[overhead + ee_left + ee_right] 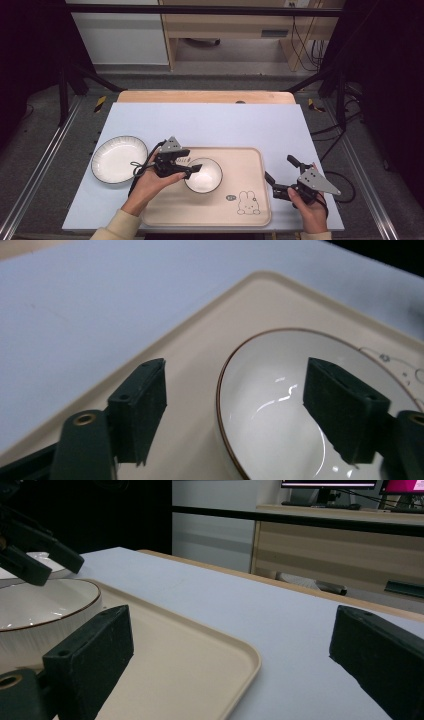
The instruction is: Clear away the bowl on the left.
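Two tongs apart: left tongs (192, 171) straddle bowl (205, 175) rim on tray (250, 200), unclamped; next, retreat. Right tongs (280, 175) idle.

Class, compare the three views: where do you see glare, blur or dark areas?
Left gripper view: bright glare streaks inside the white brown-rimmed bowl, and the near black jaws look soft. Right gripper view: the black jaws are blurred, the background sharper. High view: evenly lit pale blue table cover, dark surroundings at both sides.
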